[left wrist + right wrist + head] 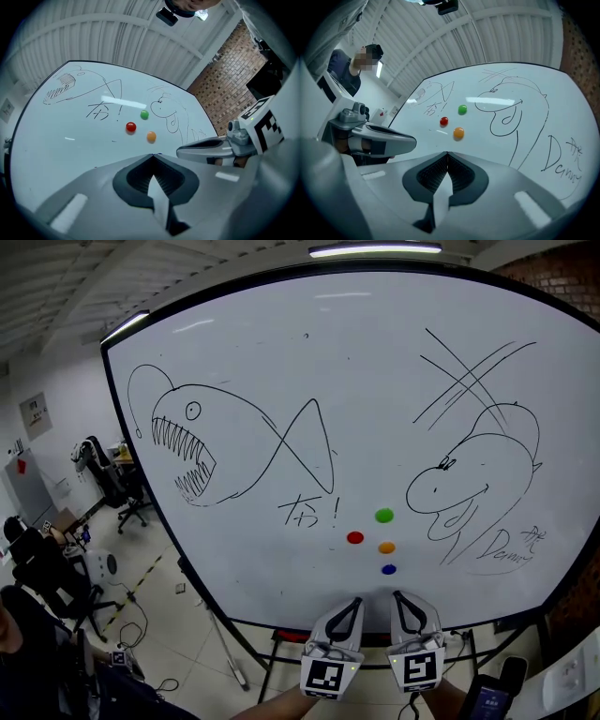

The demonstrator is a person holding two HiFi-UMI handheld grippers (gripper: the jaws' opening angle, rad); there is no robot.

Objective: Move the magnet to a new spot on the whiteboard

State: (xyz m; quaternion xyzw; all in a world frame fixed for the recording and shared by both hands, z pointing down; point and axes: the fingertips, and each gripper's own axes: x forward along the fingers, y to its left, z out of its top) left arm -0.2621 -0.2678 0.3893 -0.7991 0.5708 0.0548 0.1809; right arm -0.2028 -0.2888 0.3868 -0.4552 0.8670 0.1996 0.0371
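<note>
My left gripper (353,603) and right gripper (400,597), at lower centre, both have jaws pressed together, empty. On the whiteboard (281,352) just above, the blue magnet (388,569), lowest of four round ones, lies straight up from my right gripper, the nearer one.

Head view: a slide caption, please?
Shut, empty left claw and right claw below four magnets on the whiteboard.

The whiteboard (281,352) holds a red magnet (354,537), green magnet (383,516), orange magnet (386,547) and blue magnet (388,569), all just ahead of the left gripper (356,601) and right gripper (398,595).
</note>
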